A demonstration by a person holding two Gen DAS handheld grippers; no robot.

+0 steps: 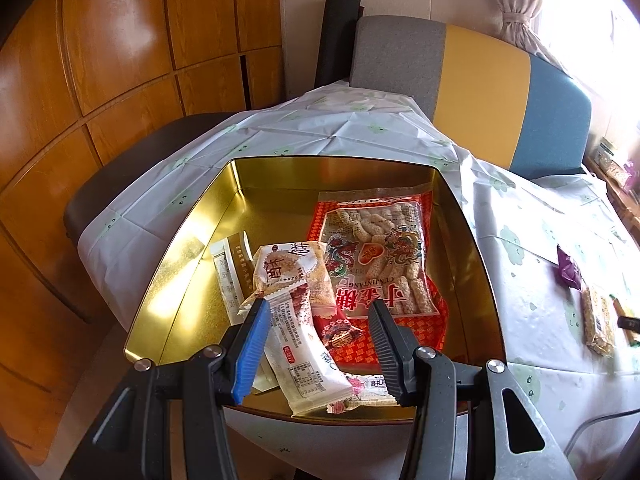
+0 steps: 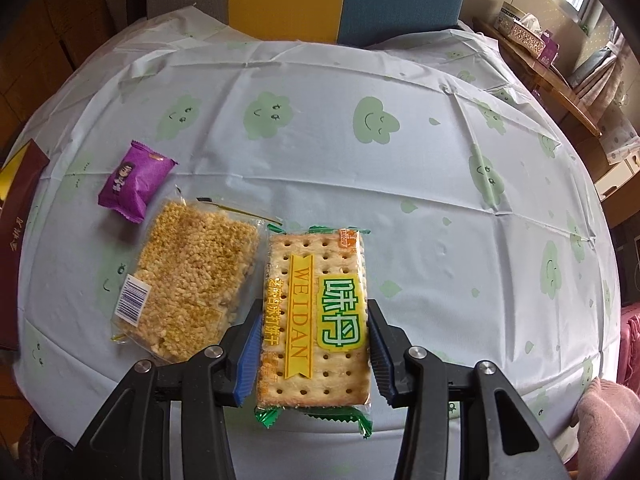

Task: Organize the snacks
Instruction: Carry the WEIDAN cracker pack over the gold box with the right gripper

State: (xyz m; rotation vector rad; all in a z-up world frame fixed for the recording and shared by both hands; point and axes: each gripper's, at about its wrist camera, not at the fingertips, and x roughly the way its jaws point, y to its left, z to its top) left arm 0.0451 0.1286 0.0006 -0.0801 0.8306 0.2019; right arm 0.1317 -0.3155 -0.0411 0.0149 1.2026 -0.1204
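Observation:
In the left wrist view a gold tin [image 1: 188, 248] holds several snacks: a big red bag of sesame sticks [image 1: 380, 256], a crisp-cake packet [image 1: 288, 268] and a long white packet [image 1: 304, 344]. My left gripper [image 1: 319, 306] hovers over the tin's near side, open; the white packet lies below between its fingers, not pinched. In the right wrist view my right gripper [image 2: 314, 308] is shut on a green-and-yellow cracker packet [image 2: 316, 272], both pads against its long sides. Beside it on the table lie a puffed-rice bar [image 2: 192, 280] and a purple packet [image 2: 134, 180].
A pale tablecloth with green clouds [image 2: 400, 200] covers the round table. A grey, yellow and blue chair back [image 1: 480, 92] stands behind it. A dark red box [image 2: 20, 240] sits at the table's left edge. A pink sleeve [image 2: 608, 412] shows at the lower right.

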